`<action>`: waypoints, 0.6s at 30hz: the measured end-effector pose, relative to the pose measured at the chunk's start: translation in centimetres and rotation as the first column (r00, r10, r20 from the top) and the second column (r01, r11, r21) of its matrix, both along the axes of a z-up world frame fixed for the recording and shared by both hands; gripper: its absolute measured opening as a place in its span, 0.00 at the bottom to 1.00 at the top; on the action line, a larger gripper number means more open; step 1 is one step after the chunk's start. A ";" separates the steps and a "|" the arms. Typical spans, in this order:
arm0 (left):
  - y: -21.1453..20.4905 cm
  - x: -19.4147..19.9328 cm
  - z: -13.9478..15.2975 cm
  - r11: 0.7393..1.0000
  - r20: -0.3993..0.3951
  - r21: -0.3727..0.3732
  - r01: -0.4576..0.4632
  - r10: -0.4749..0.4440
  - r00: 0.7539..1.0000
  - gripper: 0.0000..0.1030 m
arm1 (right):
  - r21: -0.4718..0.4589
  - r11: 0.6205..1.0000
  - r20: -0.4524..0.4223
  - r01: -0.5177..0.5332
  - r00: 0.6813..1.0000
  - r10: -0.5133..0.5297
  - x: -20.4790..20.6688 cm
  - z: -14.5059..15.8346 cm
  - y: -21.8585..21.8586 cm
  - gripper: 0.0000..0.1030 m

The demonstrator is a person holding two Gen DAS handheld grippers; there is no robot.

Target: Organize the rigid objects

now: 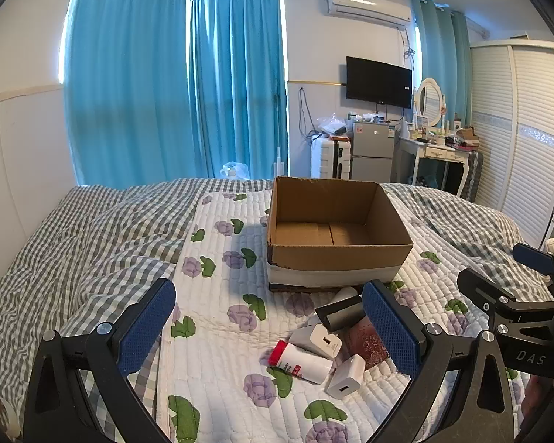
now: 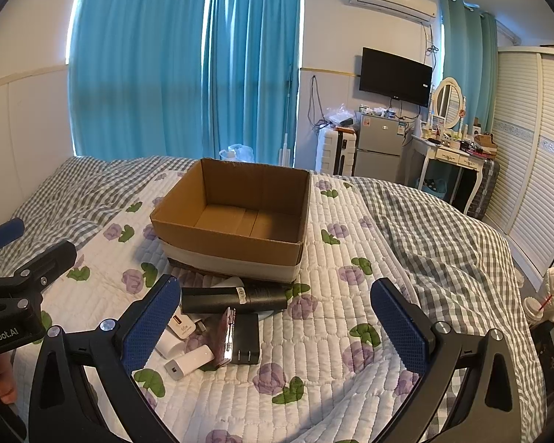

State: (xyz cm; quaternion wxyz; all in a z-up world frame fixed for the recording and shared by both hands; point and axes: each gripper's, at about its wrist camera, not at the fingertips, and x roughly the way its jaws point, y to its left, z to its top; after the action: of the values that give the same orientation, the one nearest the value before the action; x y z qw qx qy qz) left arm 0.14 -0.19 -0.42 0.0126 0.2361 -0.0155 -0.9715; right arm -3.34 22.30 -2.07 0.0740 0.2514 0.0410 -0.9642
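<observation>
Both tongs gape wide, gripping nothing; the white red-capped plastic bottle (image 1: 301, 363) lies crosswise ahead of the left tongs (image 1: 269, 326), nearer than the right tongs (image 2: 277, 325).

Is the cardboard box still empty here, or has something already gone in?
Empty. The cardboard box shows bare floor in both views; the near inside corner is hidden. The white bottle lies outside on the quilt.

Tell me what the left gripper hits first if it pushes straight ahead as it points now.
Probably the floral quilt: the open left gripper aims between the pile and the cardboard box. The box would come next; depth is unclear.
</observation>
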 end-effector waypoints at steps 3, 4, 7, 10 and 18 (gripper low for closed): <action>-0.1 -0.1 0.2 1.000 0.002 0.003 0.000 0.000 1.000 1.00 | -0.001 1.000 0.002 -0.001 1.000 0.001 0.0 0.0 0.1 1.00; -0.1 -0.1 0.1 1.000 0.002 0.003 -0.001 0.001 1.000 1.00 | -0.001 1.000 0.003 -0.001 1.000 0.001 -0.1 0.0 0.1 1.00; -0.1 -0.1 0.2 1.000 0.002 0.002 0.000 0.000 1.000 1.00 | -0.001 1.000 0.003 -0.001 1.000 0.001 -0.1 -0.1 0.1 1.00; -0.2 -0.1 0.2 1.000 0.002 0.002 0.000 0.000 1.000 1.00 | 0.001 1.000 0.004 -0.001 1.000 0.001 0.0 0.0 0.1 1.00; -0.2 -0.1 0.1 1.000 0.002 0.003 -0.002 0.002 1.000 1.00 | 0.001 1.000 0.005 -0.002 1.000 0.002 -0.1 0.1 0.0 1.00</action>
State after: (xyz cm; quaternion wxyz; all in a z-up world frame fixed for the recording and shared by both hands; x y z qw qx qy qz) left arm 0.07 -0.35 -0.32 0.0131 0.2371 -0.0138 -0.9713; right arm -3.41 22.32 -2.01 0.0750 0.2537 0.0414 -0.9635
